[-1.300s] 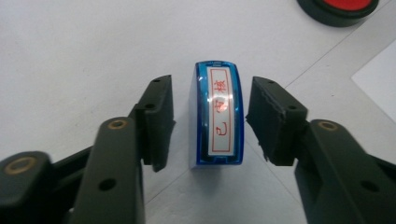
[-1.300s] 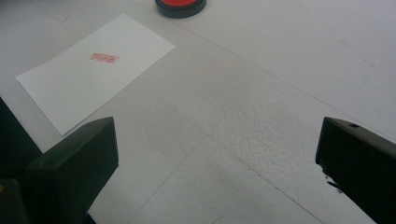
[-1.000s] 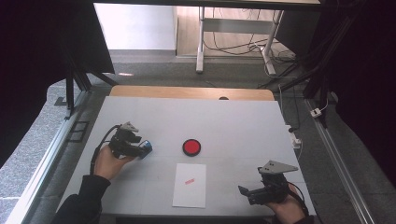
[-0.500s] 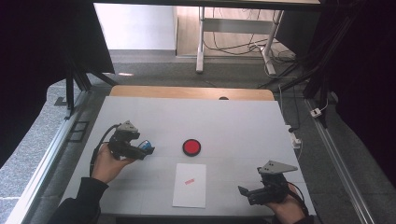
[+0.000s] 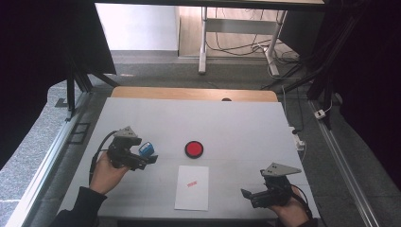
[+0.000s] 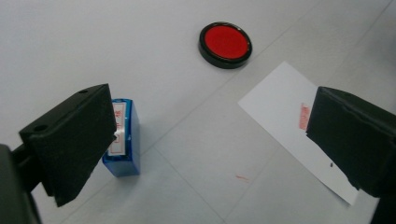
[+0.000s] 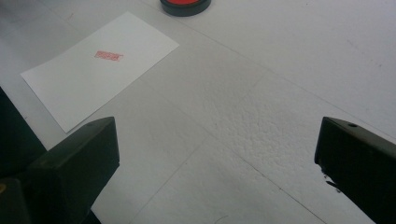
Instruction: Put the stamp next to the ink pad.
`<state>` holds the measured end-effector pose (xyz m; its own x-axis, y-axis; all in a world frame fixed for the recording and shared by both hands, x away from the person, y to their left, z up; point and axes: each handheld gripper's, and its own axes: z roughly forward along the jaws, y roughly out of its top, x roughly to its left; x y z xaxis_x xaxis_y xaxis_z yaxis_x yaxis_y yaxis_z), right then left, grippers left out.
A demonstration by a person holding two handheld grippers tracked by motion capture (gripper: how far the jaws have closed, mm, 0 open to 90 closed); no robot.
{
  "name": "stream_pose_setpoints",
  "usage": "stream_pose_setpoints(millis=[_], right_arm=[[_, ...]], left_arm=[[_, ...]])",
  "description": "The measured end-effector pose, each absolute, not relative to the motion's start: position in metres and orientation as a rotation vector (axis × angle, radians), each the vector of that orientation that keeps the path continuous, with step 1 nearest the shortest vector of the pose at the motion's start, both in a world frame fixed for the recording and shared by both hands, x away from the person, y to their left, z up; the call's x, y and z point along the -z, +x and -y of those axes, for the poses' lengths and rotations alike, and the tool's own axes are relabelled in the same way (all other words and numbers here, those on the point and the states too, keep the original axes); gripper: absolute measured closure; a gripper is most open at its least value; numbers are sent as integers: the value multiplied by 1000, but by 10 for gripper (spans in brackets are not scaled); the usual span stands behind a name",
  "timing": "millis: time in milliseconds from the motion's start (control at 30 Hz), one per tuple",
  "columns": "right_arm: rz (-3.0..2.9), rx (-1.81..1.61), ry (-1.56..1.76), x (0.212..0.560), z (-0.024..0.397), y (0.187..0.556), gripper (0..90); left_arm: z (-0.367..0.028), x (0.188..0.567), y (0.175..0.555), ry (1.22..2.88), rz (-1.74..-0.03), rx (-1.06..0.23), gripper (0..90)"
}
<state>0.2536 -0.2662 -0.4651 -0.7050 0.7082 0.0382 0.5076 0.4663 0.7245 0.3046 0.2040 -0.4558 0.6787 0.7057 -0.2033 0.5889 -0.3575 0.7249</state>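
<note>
Judging by the red mark on the paper [image 5: 191,187], stamping looks done; the left gripper [image 5: 150,159] has just opened, releasing the stamp [image 6: 122,136]; the right gripper [image 5: 246,194] waits open.

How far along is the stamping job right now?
Looks nearly finished. Done: the paper already carries a red stamp mark. In hand: the left tool has just been opening, and the blue stamp stands on the table beside its left jaw, apparently released. The right tool is open and holds nothing. Left: probably just pulling the left tool clear; the red ink pad sits uncovered.
</note>
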Motion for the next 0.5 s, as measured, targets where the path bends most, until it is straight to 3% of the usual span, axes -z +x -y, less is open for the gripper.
stream_pose_setpoints(millis=[500], right_arm=[[-2458,-1075,1043,465,266,254,0]], left_arm=[[-213,451,268,2004,-955,-135,0]])
